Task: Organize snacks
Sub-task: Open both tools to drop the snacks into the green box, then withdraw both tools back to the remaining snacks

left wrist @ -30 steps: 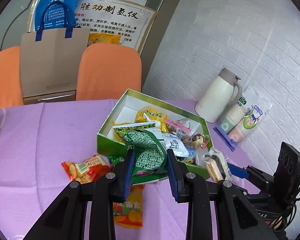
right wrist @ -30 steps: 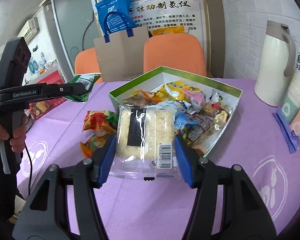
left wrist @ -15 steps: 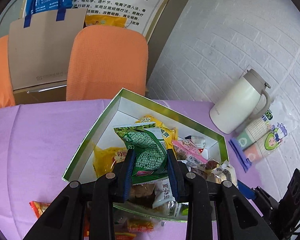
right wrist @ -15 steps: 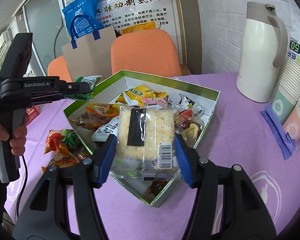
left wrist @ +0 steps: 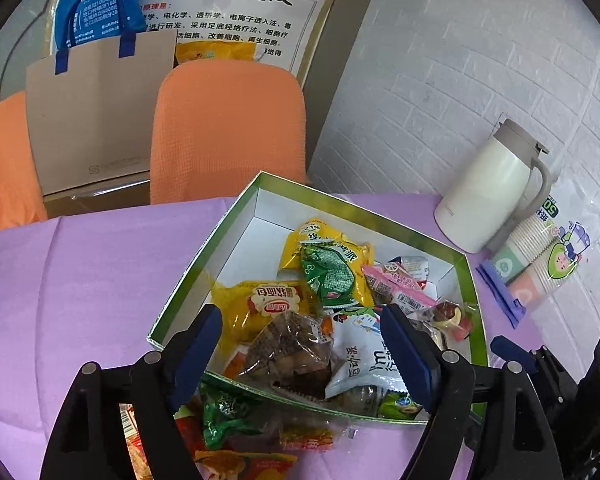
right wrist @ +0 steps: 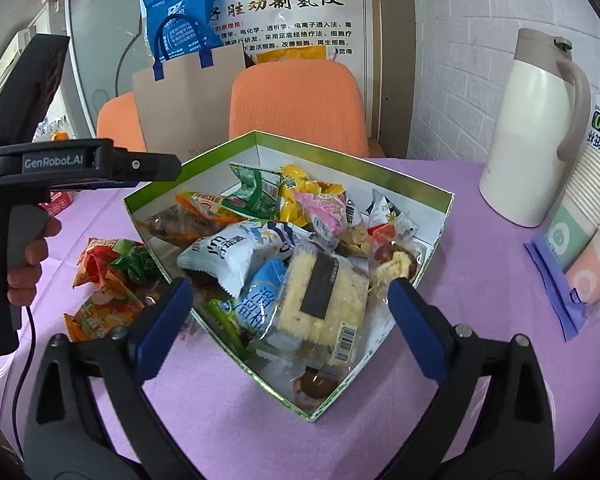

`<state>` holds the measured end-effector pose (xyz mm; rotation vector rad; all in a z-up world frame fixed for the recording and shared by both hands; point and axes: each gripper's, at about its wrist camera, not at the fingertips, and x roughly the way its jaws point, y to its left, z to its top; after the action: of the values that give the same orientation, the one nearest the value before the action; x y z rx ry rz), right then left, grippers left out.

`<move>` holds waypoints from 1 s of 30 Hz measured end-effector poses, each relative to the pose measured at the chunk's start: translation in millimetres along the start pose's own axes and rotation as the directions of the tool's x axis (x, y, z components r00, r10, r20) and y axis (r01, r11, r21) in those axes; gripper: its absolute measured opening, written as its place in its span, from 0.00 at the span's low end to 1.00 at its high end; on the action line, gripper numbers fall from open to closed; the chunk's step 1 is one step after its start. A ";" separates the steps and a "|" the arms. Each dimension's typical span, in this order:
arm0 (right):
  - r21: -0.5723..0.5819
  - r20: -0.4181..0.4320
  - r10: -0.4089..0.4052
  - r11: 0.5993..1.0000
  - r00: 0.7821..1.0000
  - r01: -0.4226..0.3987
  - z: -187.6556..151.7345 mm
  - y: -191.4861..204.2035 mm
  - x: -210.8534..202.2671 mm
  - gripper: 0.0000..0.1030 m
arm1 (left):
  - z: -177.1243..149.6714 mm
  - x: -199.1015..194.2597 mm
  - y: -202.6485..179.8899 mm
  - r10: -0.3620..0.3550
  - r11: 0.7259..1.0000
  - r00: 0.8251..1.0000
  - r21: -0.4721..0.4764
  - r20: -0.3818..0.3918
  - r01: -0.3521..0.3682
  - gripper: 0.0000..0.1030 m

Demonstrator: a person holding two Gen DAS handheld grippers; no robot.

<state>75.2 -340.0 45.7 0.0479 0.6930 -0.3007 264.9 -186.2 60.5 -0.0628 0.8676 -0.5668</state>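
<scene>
A green-rimmed box (left wrist: 236, 216) (right wrist: 444, 208) on the purple table holds several snack packets. My left gripper (left wrist: 300, 344) is open and empty above the box's near edge; the green pea packet (left wrist: 328, 276) (right wrist: 252, 192) lies inside the box on a yellow packet. My right gripper (right wrist: 290, 320) is open and empty over the box's near corner; the clear-wrapped cracker pack (right wrist: 320, 300) lies in the box between its jaws. Loose red, green and orange packets (right wrist: 104, 280) (left wrist: 236, 432) lie on the table beside the box. The left gripper also shows in the right wrist view (right wrist: 156, 168).
A white thermos jug (left wrist: 488, 192) (right wrist: 540, 128) and a pack of paper cups (left wrist: 540, 260) (right wrist: 592, 216) stand right of the box by the brick wall. Orange chairs (left wrist: 228, 132) and a paper bag (left wrist: 96, 104) stand behind the table.
Both grippers opened. The green pea packet dropped from the left gripper into the box; the cracker pack dropped from the right gripper into the box.
</scene>
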 end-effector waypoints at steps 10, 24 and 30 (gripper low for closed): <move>0.007 0.099 0.003 1.000 0.995 -0.004 -3.4 20.9 -56.4 0.97 | -31.0 -69.2 -1.2 -0.027 0.999 0.997 -0.030 0.070 0.029 0.81; 0.024 -0.017 0.106 0.994 0.994 -0.105 -58.2 62.3 -62.9 0.97 | -134.7 -97.7 32.1 0.043 0.995 0.999 -0.089 0.026 -0.041 0.82; 0.028 -0.055 0.109 0.994 0.992 -0.108 -67.4 73.5 -53.0 0.97 | -147.8 -81.7 40.8 0.032 0.995 0.999 -0.094 -0.014 -0.033 0.81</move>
<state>15.9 -246.5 23.4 0.1175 0.7399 -0.2038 132.7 -85.5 10.0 -0.1308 0.9057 -0.4961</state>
